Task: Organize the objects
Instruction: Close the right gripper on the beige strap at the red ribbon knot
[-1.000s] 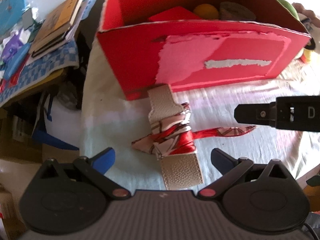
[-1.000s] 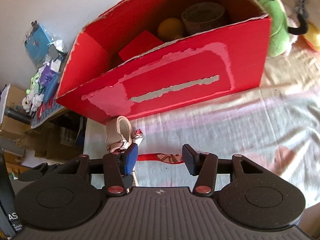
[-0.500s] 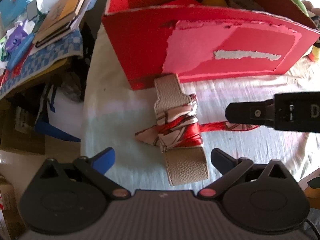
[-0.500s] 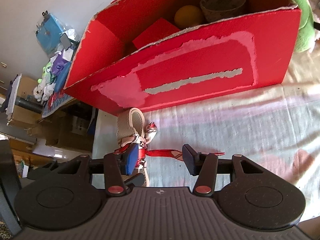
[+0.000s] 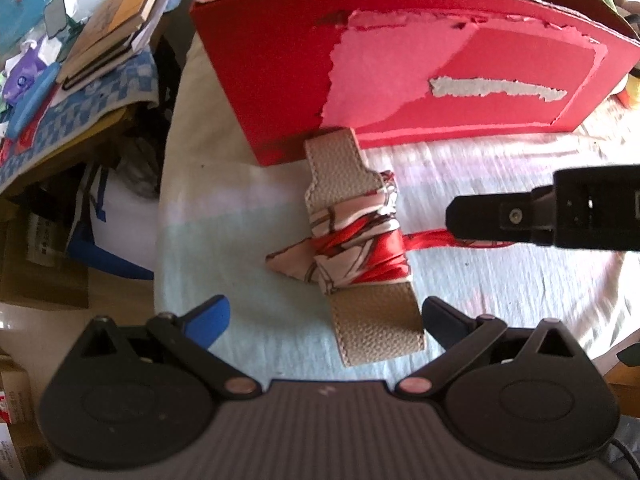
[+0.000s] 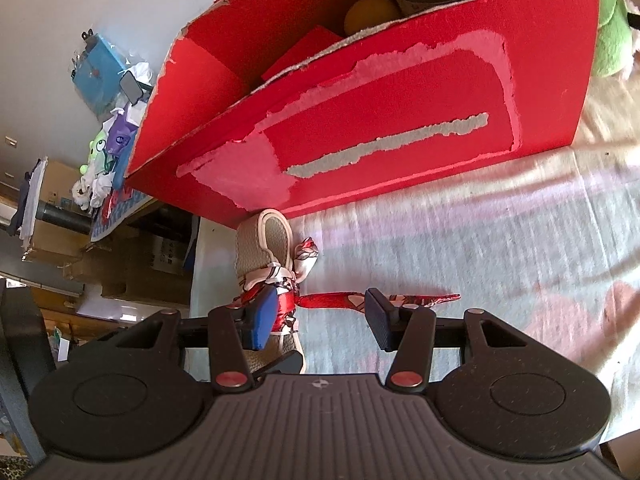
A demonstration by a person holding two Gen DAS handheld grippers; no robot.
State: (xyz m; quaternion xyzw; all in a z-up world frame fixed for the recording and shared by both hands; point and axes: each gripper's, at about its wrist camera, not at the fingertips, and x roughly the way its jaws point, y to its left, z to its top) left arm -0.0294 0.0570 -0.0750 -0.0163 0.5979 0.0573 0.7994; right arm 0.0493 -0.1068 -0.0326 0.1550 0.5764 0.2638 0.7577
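Item: beige strap (image 5: 360, 248) wrapped in a red scarf (image 5: 356, 244), lying on the cloth (image 5: 240, 216) against the red box (image 5: 400, 72) at its 7 o'clock corner. Left gripper (image 5: 324, 316) released, straddling the strap's near end; right gripper (image 6: 318, 316) released over the scarf tail at 3 o'clock. Step judged: pre-grasp; next calls for lowering, clenching, then lifting toward the box.

stacked books (image 5: 120, 20) rest on a blue checkered cloth (image 5: 88, 108) beside cardboard boxes (image 6: 60, 248).

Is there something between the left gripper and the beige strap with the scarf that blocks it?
No. The left gripper is open just over the beige strap, nothing between them. The right gripper is off to the side, over the scarf tail.
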